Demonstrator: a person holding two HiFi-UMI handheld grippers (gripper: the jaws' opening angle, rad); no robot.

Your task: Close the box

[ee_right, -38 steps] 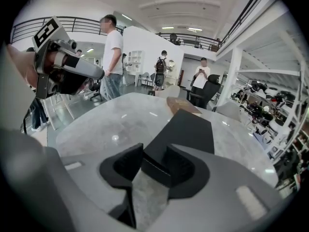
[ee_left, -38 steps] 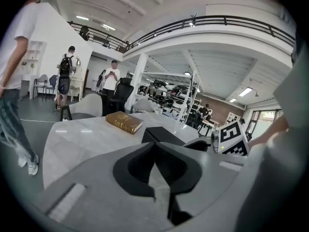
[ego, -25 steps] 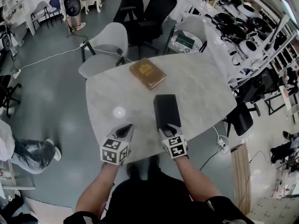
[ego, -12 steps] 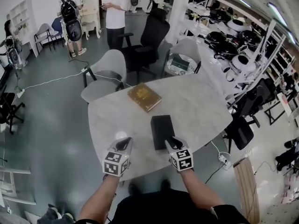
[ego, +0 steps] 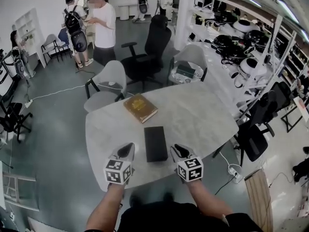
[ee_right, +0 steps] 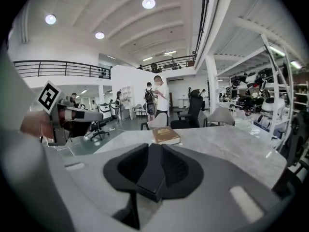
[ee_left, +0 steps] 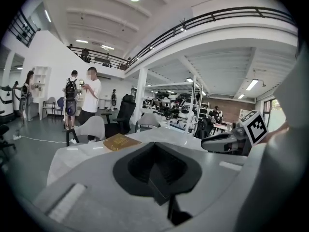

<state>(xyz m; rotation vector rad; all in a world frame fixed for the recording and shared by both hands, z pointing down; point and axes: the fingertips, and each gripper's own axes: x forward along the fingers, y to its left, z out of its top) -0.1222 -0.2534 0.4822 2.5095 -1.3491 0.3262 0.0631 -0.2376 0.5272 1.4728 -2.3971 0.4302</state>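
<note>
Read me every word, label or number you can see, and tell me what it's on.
No text here can be read.
Brown book: cover marking too small to read.
Black box: no print shows.
Square markers: black-and-white patterns, no letters or numbers.

in its own view the grey body of the left gripper (ego: 126,150) hides the flat black rectangular box (ego: 155,144).

One black box (ego: 155,143), rectangular, plain matte top. Lies flat on marble tabletop (ego: 203,115) near front edge, long axis running away from person. Lid appears closed, seam too small to confirm. Apart from brown book (ego: 140,108) behind it.
</note>
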